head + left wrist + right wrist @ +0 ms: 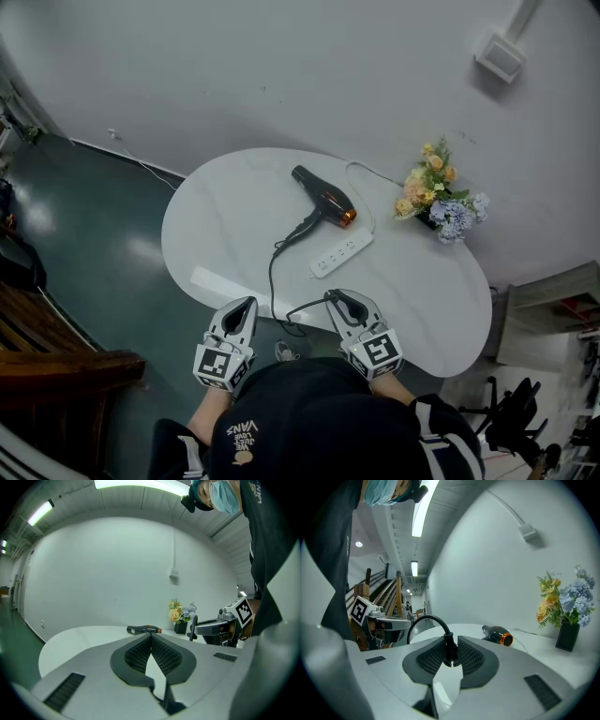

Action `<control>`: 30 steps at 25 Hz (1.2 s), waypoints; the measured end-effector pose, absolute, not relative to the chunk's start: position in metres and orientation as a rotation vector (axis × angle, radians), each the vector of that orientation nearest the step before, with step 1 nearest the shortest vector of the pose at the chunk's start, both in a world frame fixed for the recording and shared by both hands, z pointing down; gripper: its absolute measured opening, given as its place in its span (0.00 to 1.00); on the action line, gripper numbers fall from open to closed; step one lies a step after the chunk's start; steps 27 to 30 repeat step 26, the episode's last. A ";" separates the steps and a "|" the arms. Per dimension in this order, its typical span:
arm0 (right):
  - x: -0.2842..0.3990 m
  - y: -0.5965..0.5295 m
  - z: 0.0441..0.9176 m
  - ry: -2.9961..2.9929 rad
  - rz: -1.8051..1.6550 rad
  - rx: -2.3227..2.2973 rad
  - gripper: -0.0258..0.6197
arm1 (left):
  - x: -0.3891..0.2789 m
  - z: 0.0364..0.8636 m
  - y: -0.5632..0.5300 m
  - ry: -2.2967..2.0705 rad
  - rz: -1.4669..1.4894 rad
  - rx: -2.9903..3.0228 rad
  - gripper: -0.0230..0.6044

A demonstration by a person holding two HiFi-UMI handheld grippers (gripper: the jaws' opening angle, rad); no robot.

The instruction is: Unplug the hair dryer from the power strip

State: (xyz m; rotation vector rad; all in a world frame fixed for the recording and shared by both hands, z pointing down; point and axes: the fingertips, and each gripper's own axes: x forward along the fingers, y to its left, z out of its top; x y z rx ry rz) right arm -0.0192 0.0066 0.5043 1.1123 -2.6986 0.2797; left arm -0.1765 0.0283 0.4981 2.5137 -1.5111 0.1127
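A black hair dryer (323,199) with an orange nozzle lies on the white round table (216,234), beside a white power strip (341,255). Its black cord (273,272) runs toward me and loops up to the plug (450,651). My right gripper (339,302) is shut on that plug at the table's near edge, well clear of the strip. The plug sits clamped between the pads in the right gripper view, with the dryer (499,635) beyond it. My left gripper (246,307) hovers at the near edge with its jaws shut and nothing in them (151,637).
A vase of flowers (439,202) stands at the table's far right, by the wall. The strip's white cable (364,169) trails toward the wall behind the dryer. A white box (500,56) is mounted on the wall. Dark floor lies to the left.
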 end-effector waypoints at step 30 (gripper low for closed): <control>-0.028 0.013 0.507 -2.730 0.274 1.057 0.18 | -0.176 0.497 0.046 -1.559 0.067 2.475 0.07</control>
